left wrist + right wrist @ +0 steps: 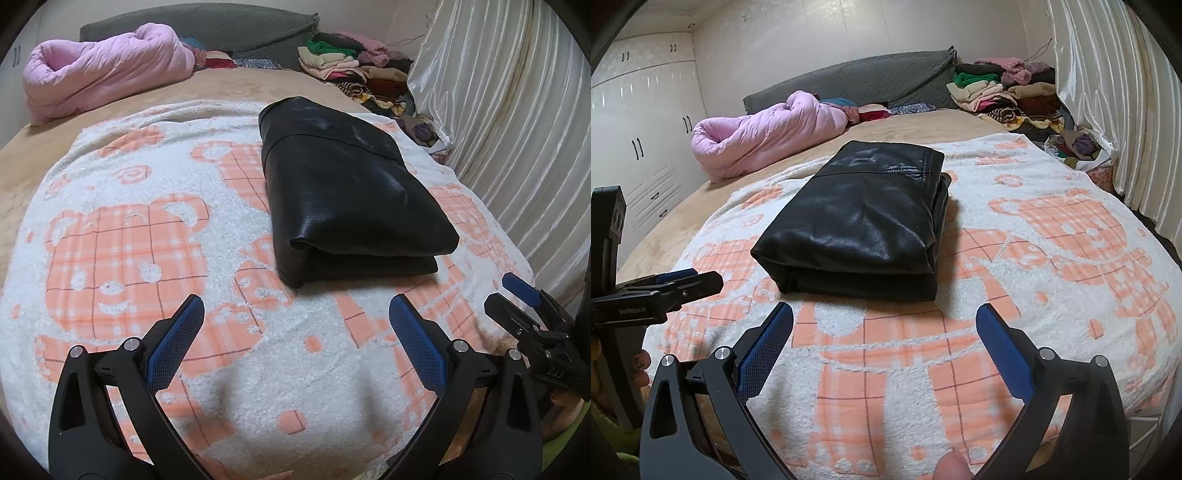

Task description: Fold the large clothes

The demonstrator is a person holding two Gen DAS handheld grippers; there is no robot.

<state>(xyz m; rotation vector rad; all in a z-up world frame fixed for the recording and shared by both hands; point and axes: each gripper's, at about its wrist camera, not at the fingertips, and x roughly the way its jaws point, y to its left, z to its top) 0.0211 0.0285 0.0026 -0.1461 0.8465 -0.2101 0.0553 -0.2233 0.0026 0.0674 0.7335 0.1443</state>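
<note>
A black leather garment [343, 192] lies folded into a thick rectangle on a white blanket with orange bears [155, 229]. The right wrist view shows the same folded garment [860, 218] on the blanket [1052, 240]. My left gripper [295, 306] is open, a short way in front of the garment's near edge, with nothing between its blue pads. My right gripper [884, 314] is also open and empty, just short of the garment's near fold. Each gripper appears at the edge of the other's view: the right gripper [509, 291] and the left gripper [690, 277].
A pink quilt [107, 70] is bunched at the far left of the bed. A pile of mixed clothes [354, 66] sits at the far right by the grey headboard [207, 26]. A shiny white curtain [509, 129] hangs along the right side. White wardrobes [639, 129] stand at left.
</note>
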